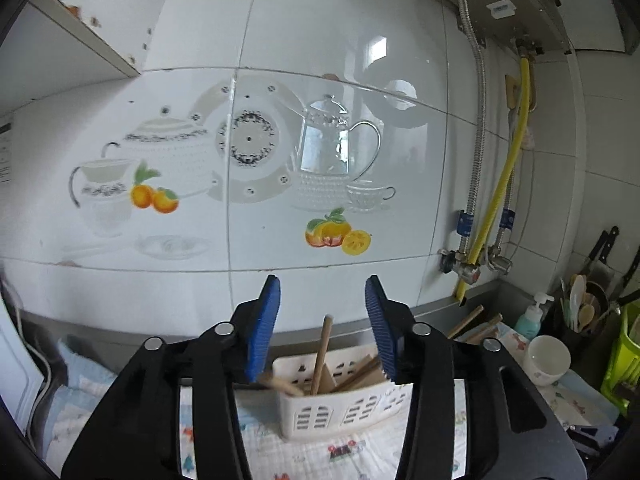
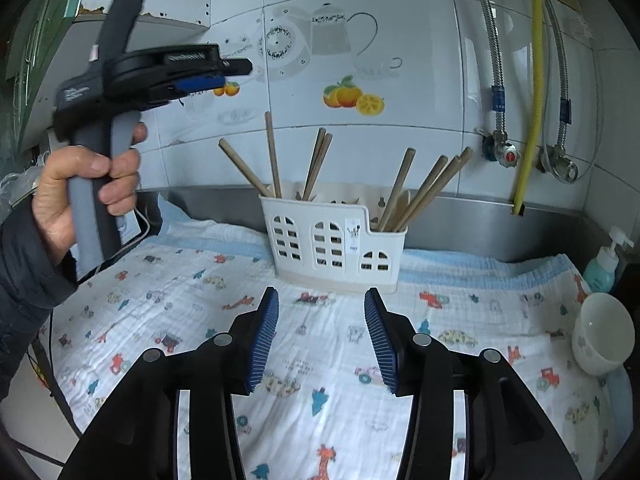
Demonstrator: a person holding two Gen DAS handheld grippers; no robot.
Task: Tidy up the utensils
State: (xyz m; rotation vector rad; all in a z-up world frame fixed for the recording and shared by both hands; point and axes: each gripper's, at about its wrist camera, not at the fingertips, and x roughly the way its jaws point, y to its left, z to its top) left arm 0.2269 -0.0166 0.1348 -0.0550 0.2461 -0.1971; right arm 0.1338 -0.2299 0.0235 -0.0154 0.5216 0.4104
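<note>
A white slotted utensil caddy stands on the patterned cloth near the back wall. Several wooden chopsticks stick up out of it, leaning left and right. In the left wrist view the caddy shows below and between the fingers, with a chopstick rising from it. My left gripper is open and empty, raised above the caddy; it also shows in the right wrist view, held in a hand at upper left. My right gripper is open and empty, low over the cloth in front of the caddy.
A white cup and a teal soap pump bottle stand at the right. A holder with spoons and knives and a green rack are at the far right. Pipes and a yellow hose run down the tiled wall.
</note>
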